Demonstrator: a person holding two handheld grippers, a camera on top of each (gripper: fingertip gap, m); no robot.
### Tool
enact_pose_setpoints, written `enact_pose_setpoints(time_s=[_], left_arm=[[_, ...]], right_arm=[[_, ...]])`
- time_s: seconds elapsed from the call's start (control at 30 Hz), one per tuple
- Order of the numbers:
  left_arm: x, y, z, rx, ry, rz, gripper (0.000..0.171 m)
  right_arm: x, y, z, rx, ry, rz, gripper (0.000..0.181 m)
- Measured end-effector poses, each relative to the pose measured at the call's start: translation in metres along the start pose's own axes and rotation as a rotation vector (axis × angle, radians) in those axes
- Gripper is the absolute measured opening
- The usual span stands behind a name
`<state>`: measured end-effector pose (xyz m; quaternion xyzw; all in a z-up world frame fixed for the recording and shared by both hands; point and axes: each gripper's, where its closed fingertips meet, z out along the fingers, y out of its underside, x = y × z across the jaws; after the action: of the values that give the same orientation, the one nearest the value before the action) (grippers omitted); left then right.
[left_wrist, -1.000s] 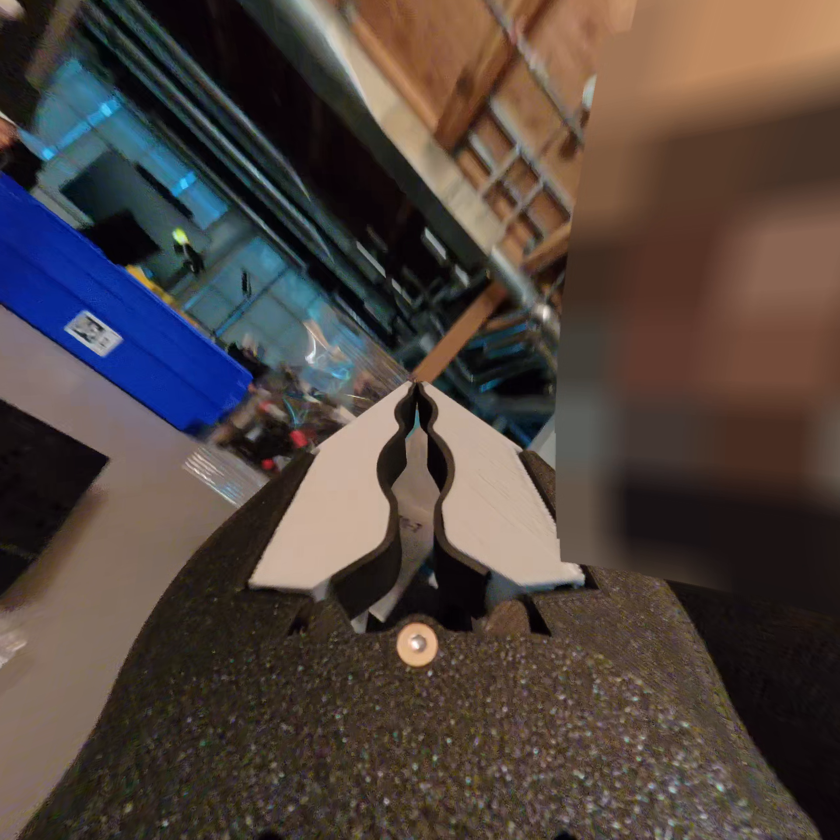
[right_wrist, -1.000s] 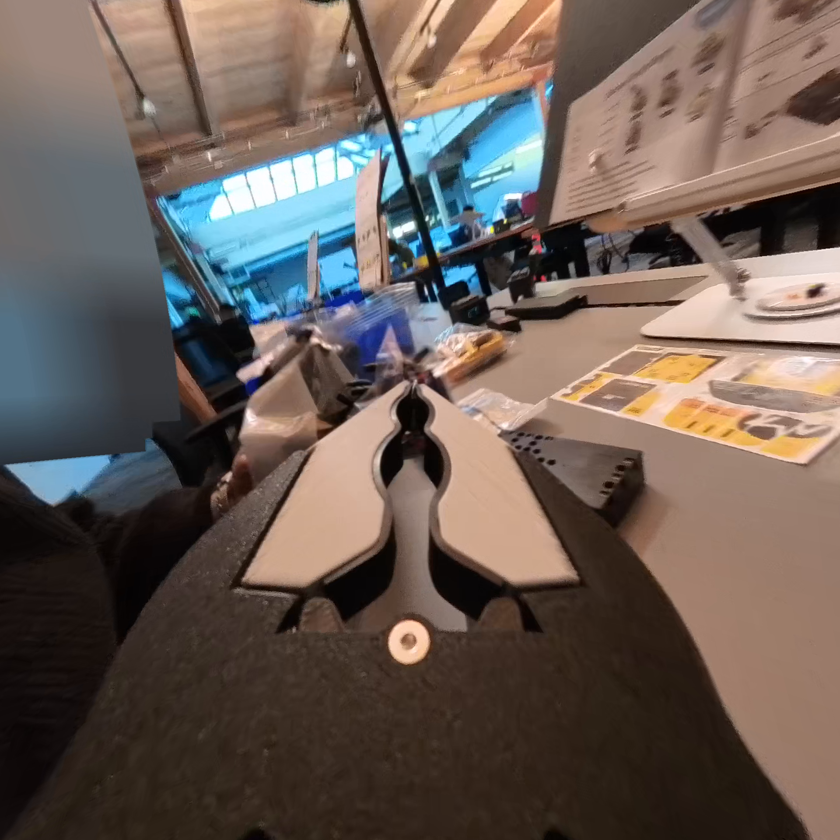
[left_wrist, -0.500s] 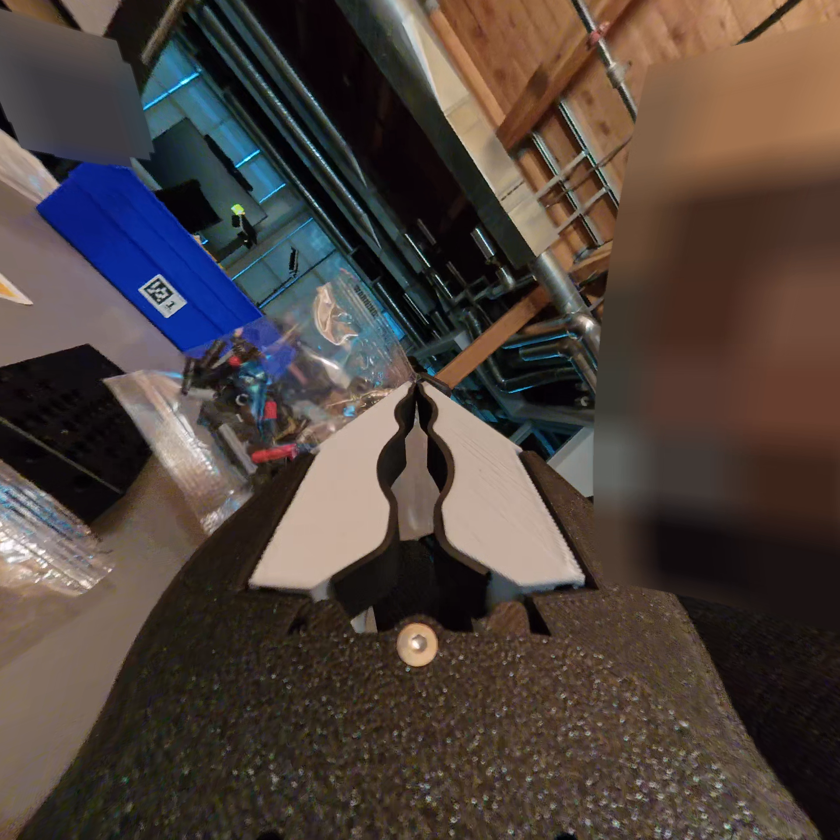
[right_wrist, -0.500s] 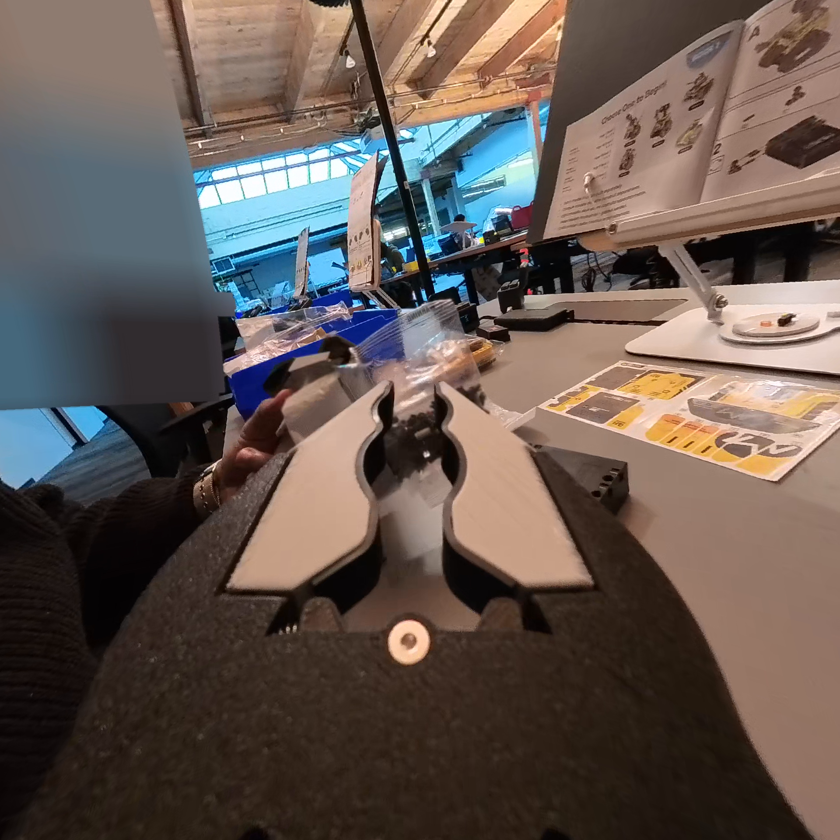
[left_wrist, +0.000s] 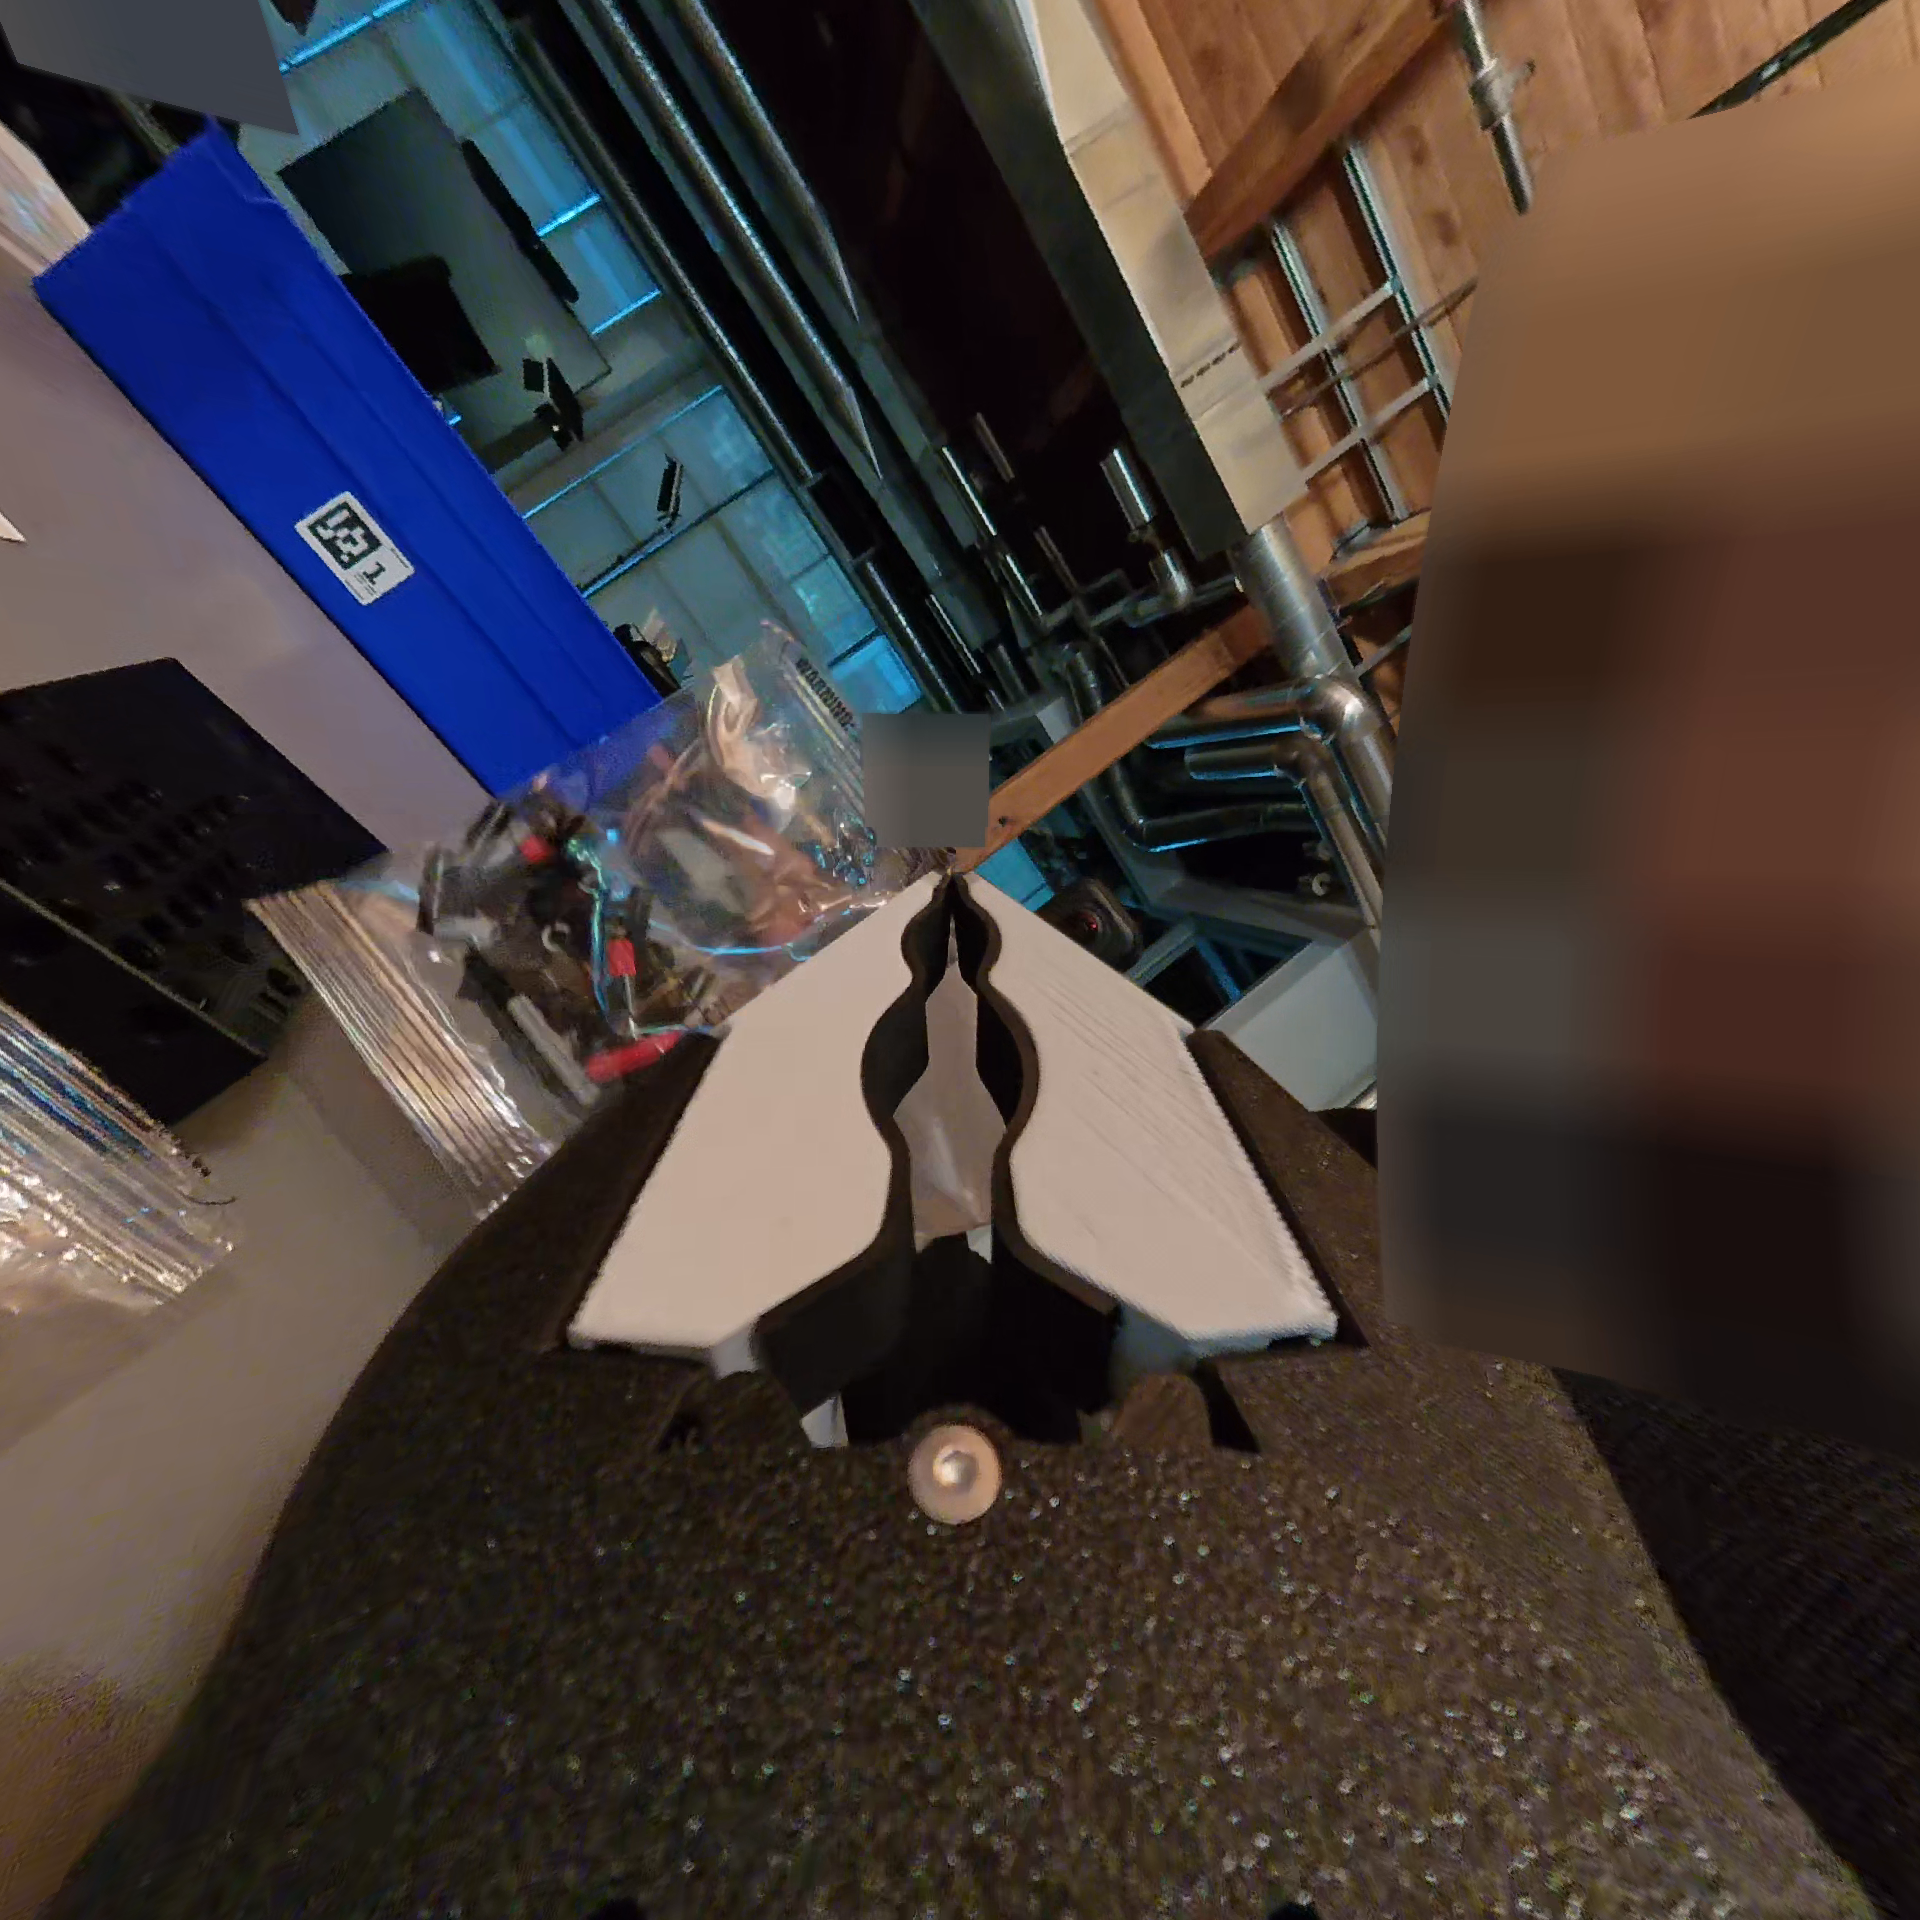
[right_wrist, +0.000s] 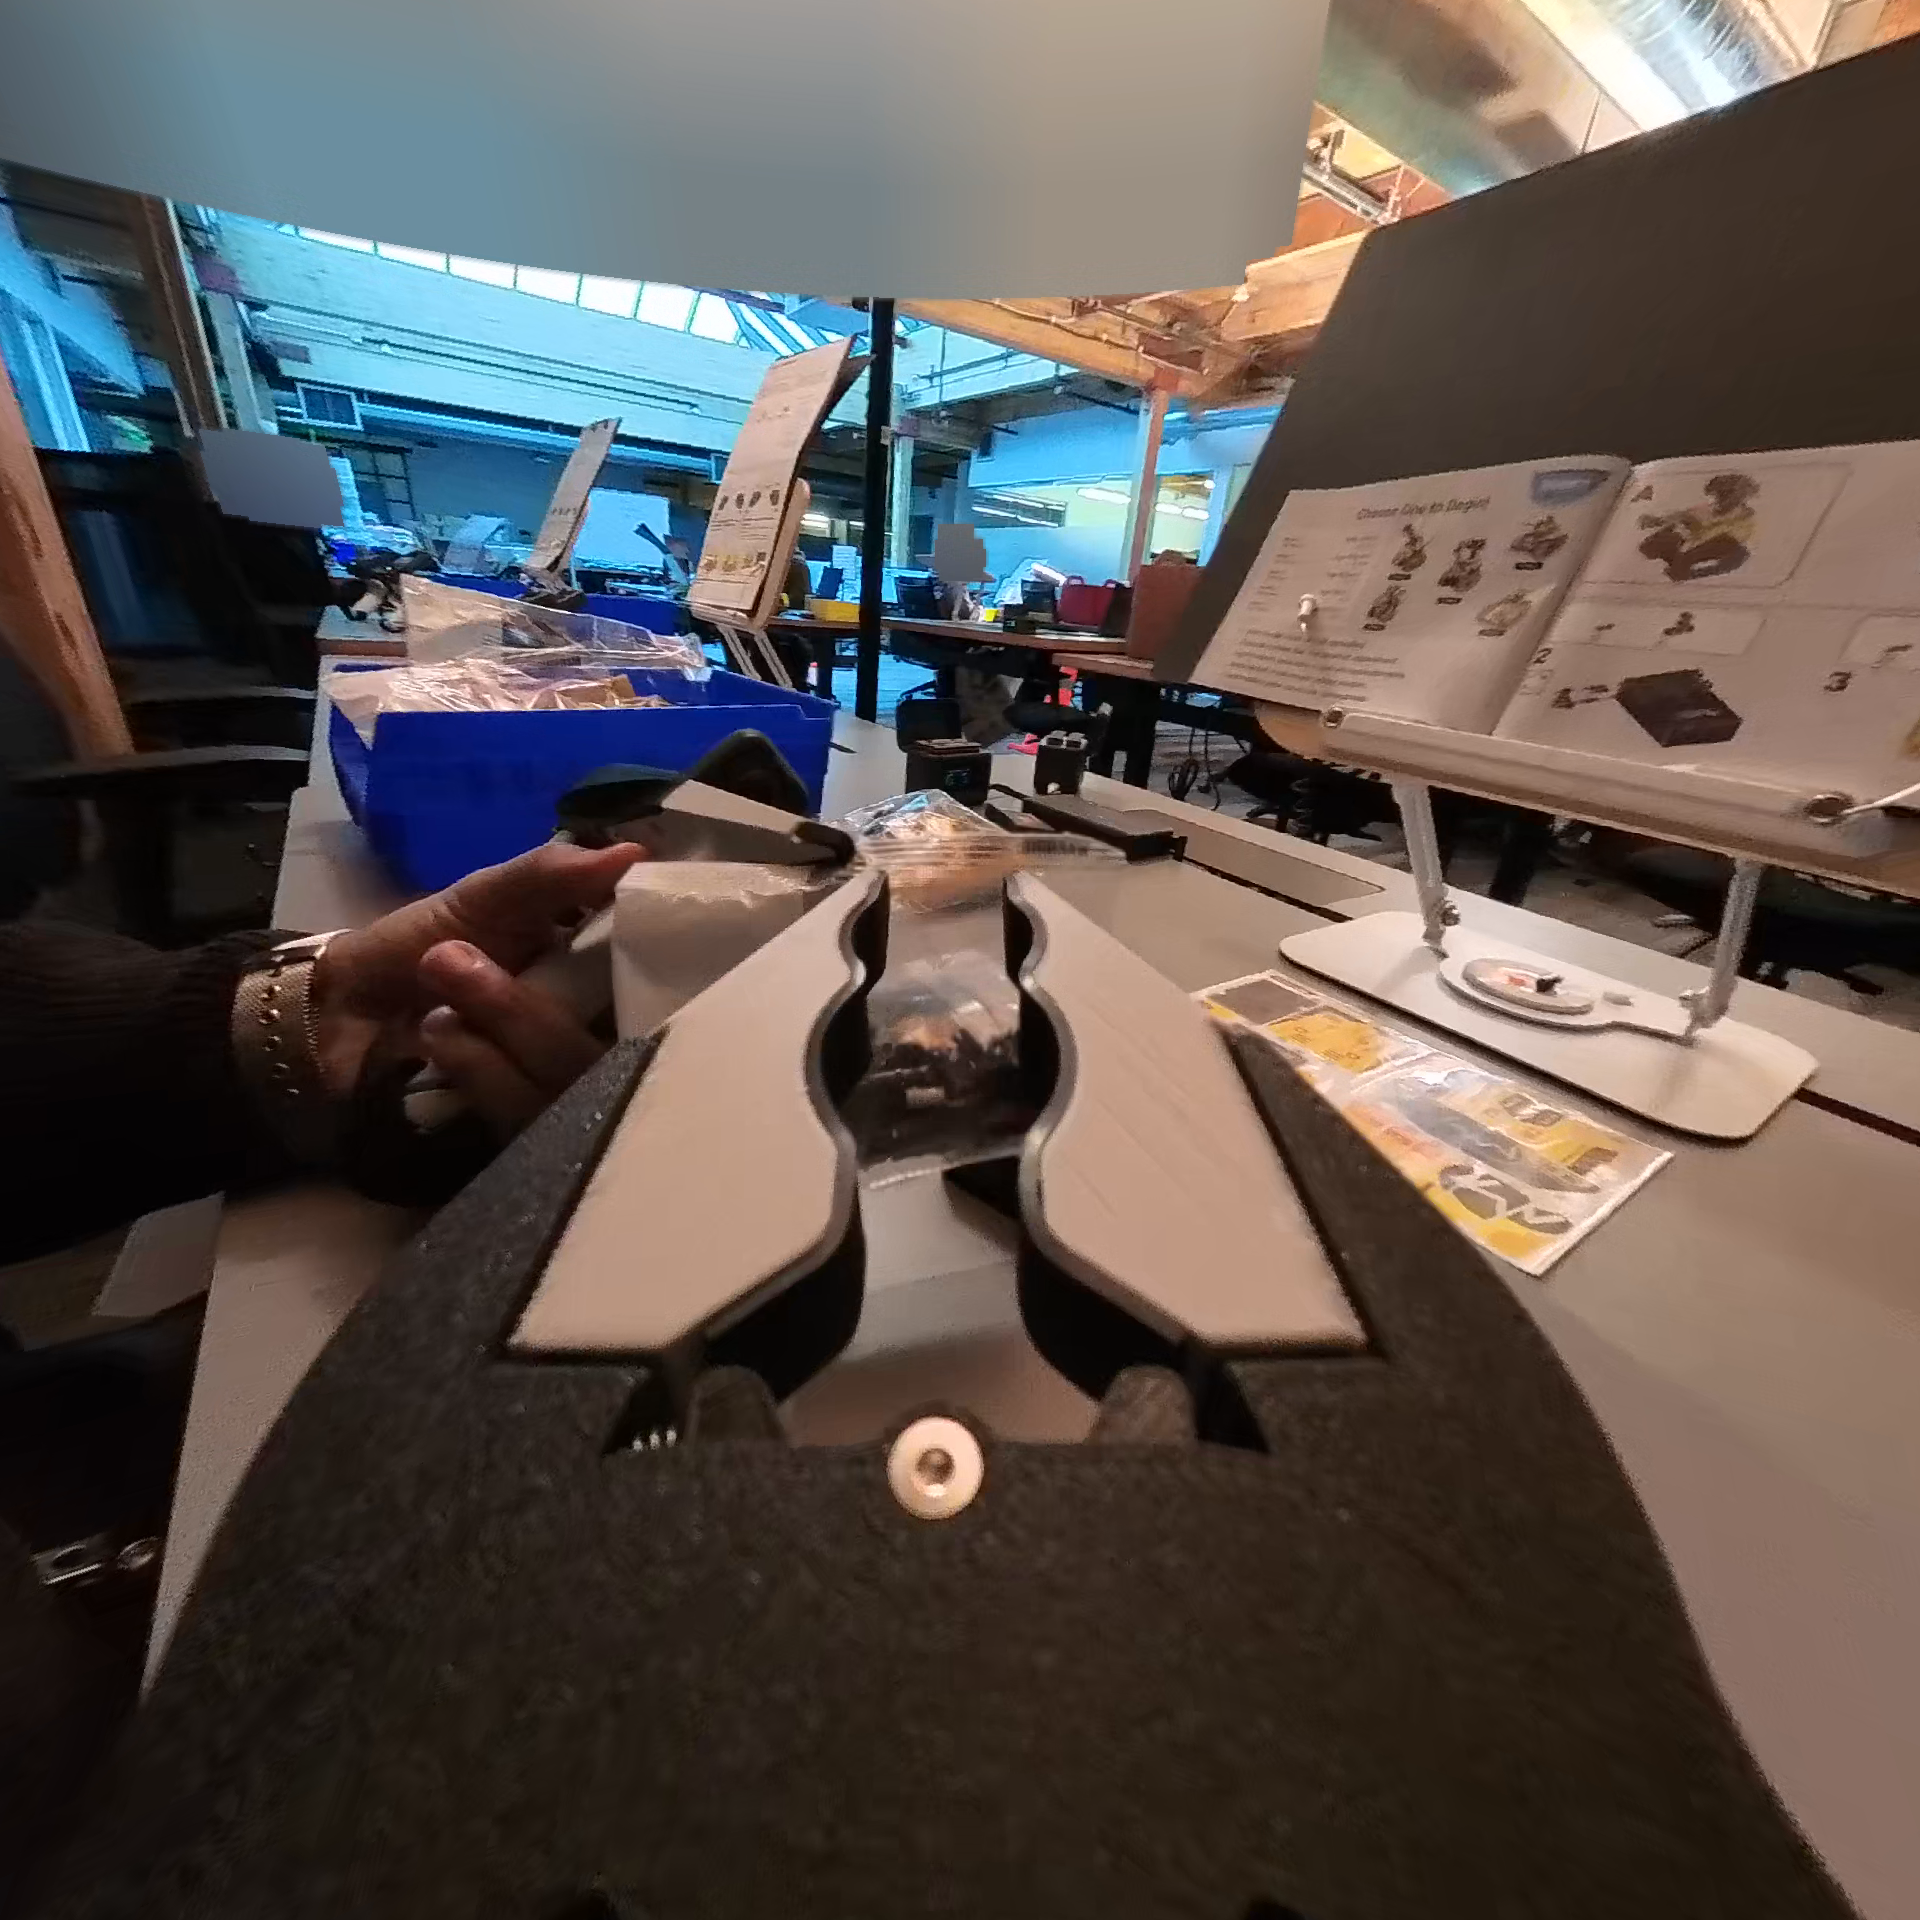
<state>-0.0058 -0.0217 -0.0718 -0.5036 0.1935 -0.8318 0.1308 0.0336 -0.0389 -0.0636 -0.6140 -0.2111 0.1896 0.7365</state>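
A clear plastic bag of small parts and wires (left_wrist: 665, 862) hangs in front of my left gripper (left_wrist: 951, 883). The left gripper is shut, with the bag's edge pinched at its tips. In the right wrist view that left gripper (right_wrist: 727, 821) shows at mid-left, held by a person's hand (right_wrist: 468, 966), with the bag (right_wrist: 940, 1049) hanging from its tip. My right gripper (right_wrist: 943, 894) is open. The bag sits between its two fingers (right_wrist: 727, 1122), and I see no contact with either one.
A blue bin (right_wrist: 582, 758) stands at the back left of the grey table (right_wrist: 1714, 1351); it also shows in the left wrist view (left_wrist: 312, 416). A black perforated block (left_wrist: 135, 831) and silver bubble wrap (left_wrist: 83, 1174) lie near it. A booklet on a stand (right_wrist: 1558, 613) and a yellow sticker sheet (right_wrist: 1455, 1122) are on the right. Some 5 cm of space lies between my two pairs of fingers.
My right gripper has gone from shut to open and turned toward the bag, which now sits between its fingers. The left gripper stays shut; its view has swung so the bag shows.
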Motion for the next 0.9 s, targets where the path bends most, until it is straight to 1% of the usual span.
enact_pose_setpoints(time_s=[0.03, 0.2, 0.33, 0.5, 0.57, 0.67, 0.8, 0.9], left_arm=[[0.001, 0.001, 0.001, -0.008, 0.001, 0.006, 0.0], [0.002, 0.003, 0.002, -0.015, 0.002, 0.022, 0.0], [0.006, 0.003, 0.002, -0.013, 0.022, 0.035, 0.0], [0.005, 0.003, 0.002, -0.014, 0.017, 0.039, 0.0], [0.005, 0.004, 0.002, -0.018, 0.017, 0.041, 0.0], [0.006, 0.007, 0.004, -0.036, 0.021, 0.045, 0.0], [0.009, 0.013, 0.006, -0.066, 0.04, 0.039, 0.0], [0.013, 0.021, 0.01, -0.11, 0.064, 0.033, 0.0]], right_arm=[[-0.002, -0.001, 0.0, 0.005, -0.007, -0.002, 0.022], [-0.003, -0.003, -0.001, 0.014, 0.003, -0.035, 0.021], [-0.01, -0.004, 0.0, 0.021, -0.019, -0.066, 0.021], [-0.042, -0.01, -0.002, 0.067, -0.162, -0.093, 0.021], [-0.055, -0.005, -0.001, 0.046, -0.226, -0.09, 0.02], [-0.06, 0.005, 0.003, -0.022, -0.281, -0.015, 0.02], [-0.04, 0.009, 0.006, -0.051, -0.216, 0.103, 0.02], [-0.036, 0.015, 0.008, -0.086, -0.225, 0.174, 0.02]])
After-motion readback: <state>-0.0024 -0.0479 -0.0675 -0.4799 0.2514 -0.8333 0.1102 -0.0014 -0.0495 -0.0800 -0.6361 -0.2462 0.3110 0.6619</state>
